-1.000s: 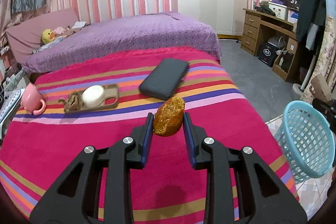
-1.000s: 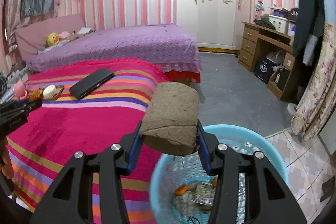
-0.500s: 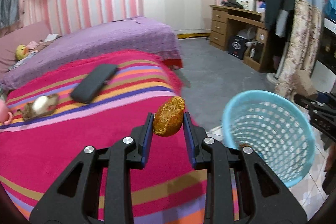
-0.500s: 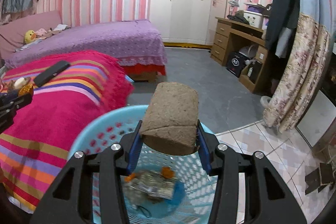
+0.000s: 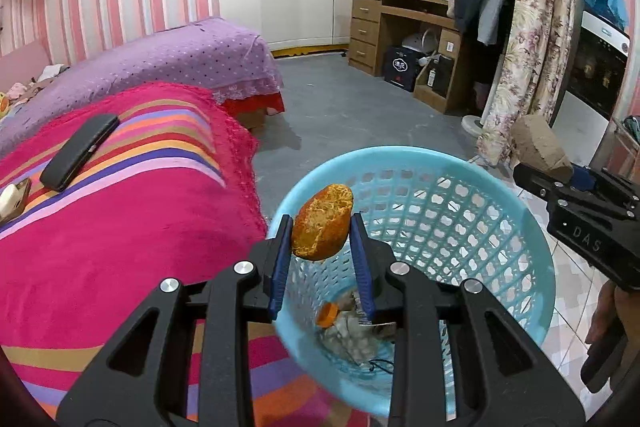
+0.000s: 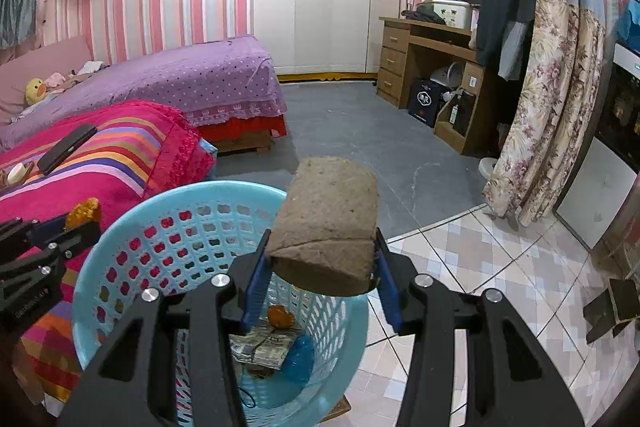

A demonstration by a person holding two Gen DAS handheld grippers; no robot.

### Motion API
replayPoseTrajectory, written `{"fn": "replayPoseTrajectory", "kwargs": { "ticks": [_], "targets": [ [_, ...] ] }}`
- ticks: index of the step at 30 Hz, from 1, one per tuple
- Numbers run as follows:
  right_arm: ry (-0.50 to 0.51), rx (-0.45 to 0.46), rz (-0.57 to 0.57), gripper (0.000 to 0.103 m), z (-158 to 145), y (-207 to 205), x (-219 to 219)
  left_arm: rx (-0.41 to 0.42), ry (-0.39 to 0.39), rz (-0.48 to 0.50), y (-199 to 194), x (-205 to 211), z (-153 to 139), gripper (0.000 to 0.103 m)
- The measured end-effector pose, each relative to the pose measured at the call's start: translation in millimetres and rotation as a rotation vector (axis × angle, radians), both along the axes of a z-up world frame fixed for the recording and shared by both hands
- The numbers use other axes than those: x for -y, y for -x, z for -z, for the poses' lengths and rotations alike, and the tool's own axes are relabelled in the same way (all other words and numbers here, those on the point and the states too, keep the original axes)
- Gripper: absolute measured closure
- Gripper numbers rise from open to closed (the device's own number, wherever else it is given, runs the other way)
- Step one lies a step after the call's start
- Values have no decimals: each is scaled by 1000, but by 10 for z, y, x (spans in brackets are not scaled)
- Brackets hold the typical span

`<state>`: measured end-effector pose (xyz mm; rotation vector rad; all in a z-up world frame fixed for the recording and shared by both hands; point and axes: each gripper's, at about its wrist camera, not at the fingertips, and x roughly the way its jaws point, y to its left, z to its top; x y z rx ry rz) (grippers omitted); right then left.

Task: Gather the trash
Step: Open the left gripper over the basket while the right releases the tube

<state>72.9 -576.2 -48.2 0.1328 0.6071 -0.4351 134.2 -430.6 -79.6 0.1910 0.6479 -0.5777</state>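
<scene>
My left gripper is shut on an orange-brown crusty lump and holds it over the near rim of a light blue plastic basket. My right gripper is shut on a grey-brown block above the same basket. Paper scraps, an orange piece and a blue wrapper lie at the basket's bottom. The left wrist view shows the right gripper with its block at the right; the right wrist view shows the left gripper with its lump at the left.
A bed with a pink striped blanket stands left of the basket, with a dark flat case on it. Behind it is a purple bed. A wooden desk and a floral curtain stand at the right. Grey floor lies beyond.
Both grippers have swung right from the striped bed to above the blue basket, each still holding its piece. The basket now fills the lower part of both views.
</scene>
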Motion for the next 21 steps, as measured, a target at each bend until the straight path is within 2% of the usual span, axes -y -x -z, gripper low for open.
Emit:
{"fn": "replayPoseTrajectory", "kwargs": {
  "ticks": [2, 4, 6, 7, 9, 10, 21],
  "targets": [
    [-10, -2, 7, 56, 35, 20, 33, -10, 4, 25, 0, 38, 33, 74],
    [-15, -2, 11, 56, 50, 35, 56, -5, -2, 32, -6, 52, 59, 69],
    [-13, -1, 11, 56, 48, 41, 54, -6, -6, 27, -21, 50, 73, 50],
    [-12, 0, 9, 56, 53, 42, 60, -14, -1, 27, -31, 38, 71, 46],
    [-12, 0, 7, 56, 57, 47, 54, -24, 9, 15, -57, -9, 44, 26],
    [-12, 0, 5, 56, 58, 48, 57, -15, 11, -1, -64, -45, 21, 23],
    [-7, -8, -30, 55, 68, -99, -104, 65, 18, -109, -193, -530, -192, 9]
  ]
}}
